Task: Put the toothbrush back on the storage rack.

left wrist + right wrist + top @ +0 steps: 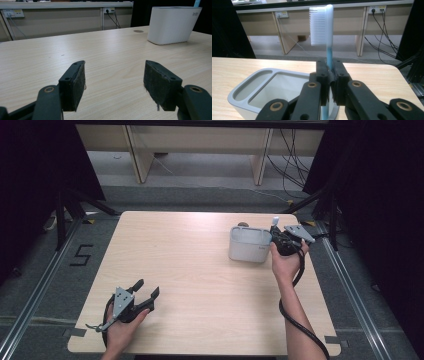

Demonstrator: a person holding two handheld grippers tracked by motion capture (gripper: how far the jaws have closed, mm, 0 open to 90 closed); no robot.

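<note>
From the high view you see the whole pale wooden surface (200, 285) with both of your hands on it. Your left claw (148, 291) rests near the front left corner, well apart from everything else. Your right claw (276, 236) sits at the far right, just beside the right end of a grey holder (249, 251), with a small tip of the toothbrush (275, 221) poking up above it.

The right gripper view gives what the high view cannot: your right claw (331, 75) is closed tight on the blue handle of the toothbrush (328, 37), which stands upright with its white bristles facing left in that view. The holder (239, 96) lies directly below and ahead of the jaws, and you can see that it has two compartments, a narrow one at the left and a wide one under the handle. Whether the handle's lower end touches the holder is hidden by the jaws.

The left gripper view shows your left claw (115, 80) wide open with nothing between its pads (78, 85), hovering low over bare wood, the holder (172, 25) far off at the upper right
</note>
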